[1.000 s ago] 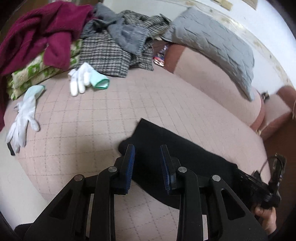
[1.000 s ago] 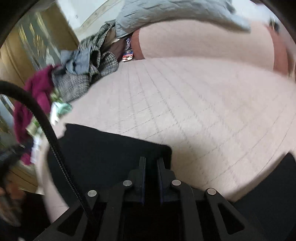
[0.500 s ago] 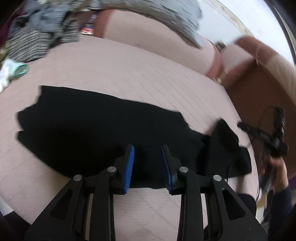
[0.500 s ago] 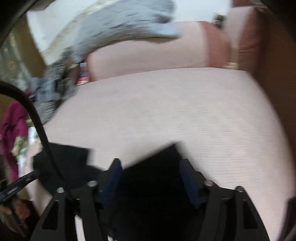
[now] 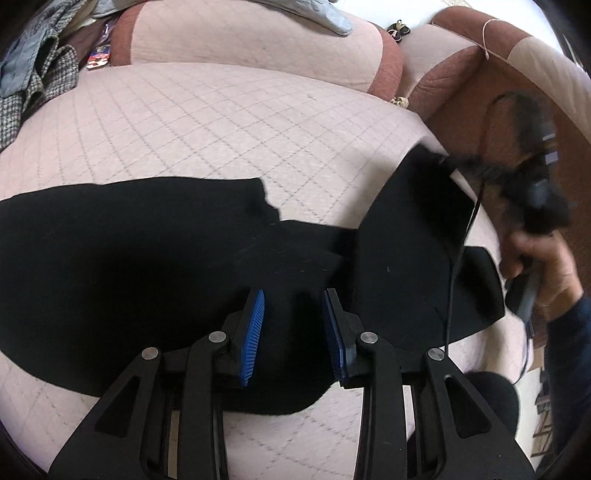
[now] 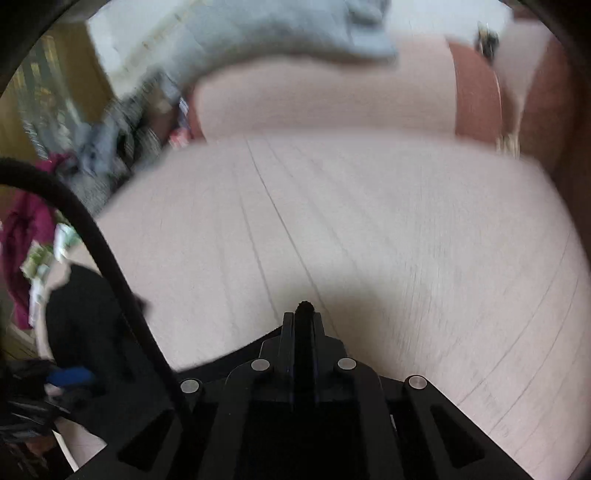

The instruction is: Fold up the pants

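Note:
Black pants [image 5: 129,258] lie spread across the pink quilted sofa seat [image 5: 184,122]. My left gripper [image 5: 293,306] hovers over their middle, open, blue pads apart with no cloth pinched. At the right, a hand [image 5: 543,266] holds my right gripper [image 5: 443,162], which lifts one end of the pants off the seat. In the right wrist view the right gripper [image 6: 303,317] is shut, and a sliver of black cloth pokes out between its tips. More of the pants [image 6: 81,325] lies at the lower left of that view, which is blurred.
A heap of clothes [image 5: 33,74] sits at the far left of the sofa. A grey pillow [image 5: 314,11] rests on the backrest. A brown and pink armrest [image 5: 461,74] closes the right side. A black cable [image 6: 92,236] crosses the right wrist view.
The left gripper has swung right along the pants, from their left end to their middle. The right gripper opened wide over the cloth, then shut on it and moved right.

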A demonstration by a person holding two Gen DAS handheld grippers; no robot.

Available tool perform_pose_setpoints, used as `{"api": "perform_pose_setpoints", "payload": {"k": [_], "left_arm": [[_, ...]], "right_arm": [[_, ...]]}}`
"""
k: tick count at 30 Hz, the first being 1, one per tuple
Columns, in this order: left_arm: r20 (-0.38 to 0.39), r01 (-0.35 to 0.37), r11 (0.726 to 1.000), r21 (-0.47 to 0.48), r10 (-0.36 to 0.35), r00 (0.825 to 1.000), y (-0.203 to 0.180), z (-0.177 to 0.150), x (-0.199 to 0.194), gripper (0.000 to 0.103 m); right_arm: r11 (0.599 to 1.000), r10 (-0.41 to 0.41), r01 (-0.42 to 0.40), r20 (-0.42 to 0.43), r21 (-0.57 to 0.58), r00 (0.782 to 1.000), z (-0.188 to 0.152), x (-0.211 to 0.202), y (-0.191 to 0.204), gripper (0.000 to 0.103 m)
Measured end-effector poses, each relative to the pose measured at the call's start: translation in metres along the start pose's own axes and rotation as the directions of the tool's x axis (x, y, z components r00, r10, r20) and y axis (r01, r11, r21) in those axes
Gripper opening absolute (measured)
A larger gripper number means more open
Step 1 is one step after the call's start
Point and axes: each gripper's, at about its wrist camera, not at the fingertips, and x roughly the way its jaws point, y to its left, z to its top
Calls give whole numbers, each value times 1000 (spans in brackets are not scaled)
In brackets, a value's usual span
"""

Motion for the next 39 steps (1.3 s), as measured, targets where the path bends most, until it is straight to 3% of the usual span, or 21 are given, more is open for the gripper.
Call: {"api": "perform_pose_setpoints", "payload": {"k": [2, 4, 6, 8, 10, 12, 15, 17, 19, 21, 23, 25, 28, 29, 30, 32, 36, 39], "left_arm": [[4, 34, 999, -14, -34, 999, -3, 1, -2, 31], [23, 49, 999, -7, -49, 999, -8, 0, -4, 31], [20, 45, 999, 14, -45, 999, -13, -4, -1, 31], [-12, 46, 999, 25, -46, 999, -16, -12, 6, 31], [-27, 49, 998, 35, -48, 998, -19, -18, 10, 30], [-7, 35, 997, 69, -34, 999, -23, -22, 4, 31], [-16, 48, 997, 55, -47, 999, -19, -24, 0, 31], [-13, 51, 998, 38, -50, 999, -18, -23, -3, 31], [2, 46, 999, 25, -46, 999, -16, -21, -7, 31], [11, 39, 999, 11, -39, 999, -13, -21, -11, 31], [17, 36, 999, -2, -36, 999, -9, -22, -14, 31], [23, 23, 999, -23, -23, 999, 0, -24, -20, 31], [34, 9, 998, -69, -6, 999, 17, -23, -28, 31], [42, 1, 997, -81, 3, 999, 22, -23, -32, 31], [55, -18, 995, -96, 23, 998, 31, -23, -38, 31], [70, -55, 992, -112, 63, 996, 45, -22, -46, 31], [114, -136, 974, -180, 158, 981, 86, -25, -67, 31], [115, -172, 950, -261, 207, 971, 117, -28, -71, 31]], "right_arm": [[1000, 13, -12, 129, -11, 992, 15, -47, 1, 6], [999, 23, -15, 244, -34, 970, 17, -94, 2, 6], [998, 17, 4, 305, -66, 952, 3, -126, 6, 6], [991, -4, 49, 345, -123, 939, -36, -146, 7, 6], [976, -52, 115, 314, -187, 948, -77, -145, 8, 6], [970, -101, 139, 192, -200, 976, -118, -139, -2, 6], [996, -72, 73, 31, -46, 997, -166, -142, -33, 8], [995, -67, 69, -20, 71, 998, -180, -149, -50, 8], [989, -64, 60, 28, 134, 998, -180, -162, -56, 16], [981, -47, 28, 97, 189, 994, -173, -171, -58, 49], [976, -28, -2, 135, 218, 990, -169, -170, -59, 56], [977, -37, 6, 142, 213, 989, -152, -156, -52, 56], [974, -119, 101, 83, 201, 989, -127, -124, -45, 55], [973, -118, 104, 56, 208, 991, -122, -110, -48, 47], [972, -104, 93, 39, 217, 994, -121, -102, -49, 23], [973, -87, 85, 2, 215, 996, -118, -88, -50, 9], [982, -159, 149, 79, 118, 984, -111, -110, -29, 7], [973, -179, 174, 17, 153, 984, -118, -100, -36, 7]]}}
